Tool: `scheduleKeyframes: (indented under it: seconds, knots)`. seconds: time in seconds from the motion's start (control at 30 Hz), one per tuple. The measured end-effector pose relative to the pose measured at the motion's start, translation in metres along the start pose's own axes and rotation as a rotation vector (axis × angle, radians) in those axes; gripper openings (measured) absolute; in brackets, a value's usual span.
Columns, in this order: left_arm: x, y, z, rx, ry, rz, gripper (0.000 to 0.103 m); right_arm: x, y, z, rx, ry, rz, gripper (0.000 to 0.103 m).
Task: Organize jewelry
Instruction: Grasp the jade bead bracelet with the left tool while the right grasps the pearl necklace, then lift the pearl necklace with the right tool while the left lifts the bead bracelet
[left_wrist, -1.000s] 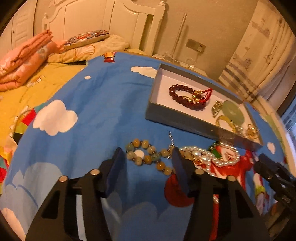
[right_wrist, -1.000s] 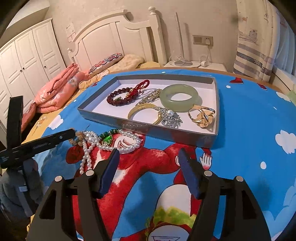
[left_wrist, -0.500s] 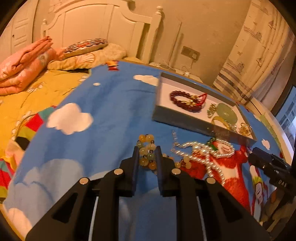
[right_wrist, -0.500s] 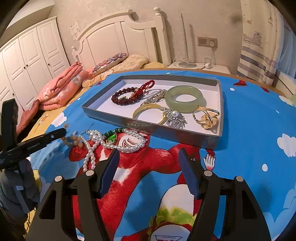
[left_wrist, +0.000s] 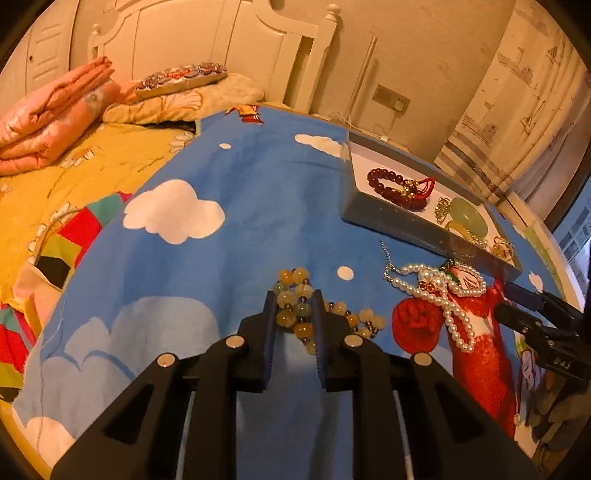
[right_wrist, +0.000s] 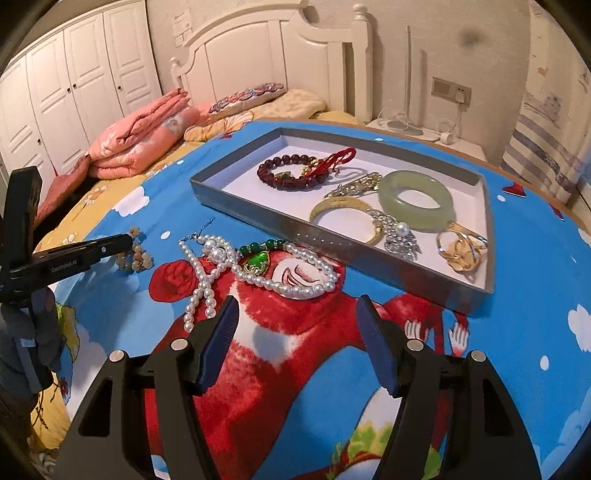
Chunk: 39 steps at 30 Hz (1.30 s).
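Bead bracelet (left_wrist: 295, 314) sits pinched between left claw (left_wrist: 294, 295) fingers.

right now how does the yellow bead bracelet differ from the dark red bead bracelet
The yellow bead bracelet lies on the blue cloth outside the grey tray; the dark red bead bracelet rests inside it. The yellow one sits pinched between the left gripper jaws; nothing touches the red one. The red one carries a red tassel. Both are strung round beads.
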<state>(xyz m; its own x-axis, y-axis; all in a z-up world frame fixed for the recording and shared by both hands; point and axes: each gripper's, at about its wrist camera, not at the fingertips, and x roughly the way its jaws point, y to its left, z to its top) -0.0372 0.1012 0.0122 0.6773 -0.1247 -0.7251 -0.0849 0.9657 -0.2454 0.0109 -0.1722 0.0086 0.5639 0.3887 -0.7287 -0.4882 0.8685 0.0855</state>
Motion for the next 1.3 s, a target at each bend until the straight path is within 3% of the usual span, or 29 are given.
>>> scheduleKeyframes:
  seconds: [0.27,0.47,0.53,0.57,0.6,0.67,0.73,0.8,0.93,1.13,1.3]
  knots:
    - [0.001,-0.001,0.000,0.001,0.002,-0.007,0.021,0.014,0.020,0.012,-0.175,0.024,-0.012,0.061]
    - [0.001,-0.003,0.000,0.016,0.004,-0.020,0.029,0.032,0.031,0.016,-0.282,0.078,0.010,0.057]
    - [0.001,-0.004,0.000,0.019,0.003,-0.020,0.030,0.033,0.029,0.016,-0.268,0.084,0.040,0.049]
    - [0.001,-0.004,0.000,0.019,0.003,-0.021,0.030,0.032,0.029,0.016,-0.267,0.082,0.042,0.039]
    - [0.001,-0.005,0.000,0.020,0.003,-0.020,0.030,0.030,0.031,0.014,-0.275,0.079,0.046,0.019]
    - [0.001,-0.005,0.000,0.027,0.002,-0.014,0.029,0.028,0.036,0.010,-0.285,0.075,0.040,0.009]
    - [0.001,-0.006,0.000,0.035,0.001,-0.002,0.025,0.023,0.037,0.006,-0.272,0.064,0.048,0.009]
    - [0.001,-0.008,0.000,0.045,0.003,-0.012,0.019,0.017,0.035,0.005,-0.217,0.054,0.118,0.009]
    - [0.002,-0.009,-0.001,0.047,0.004,-0.016,0.019,0.013,0.041,0.001,-0.168,0.062,0.200,0.009]
    - [0.002,-0.008,-0.001,0.041,0.004,-0.020,0.019,0.021,0.047,0.006,-0.127,0.097,0.223,0.011]
    - [0.002,-0.007,-0.001,0.042,0.006,-0.021,0.019,0.024,0.051,0.006,-0.150,0.103,0.170,0.011]
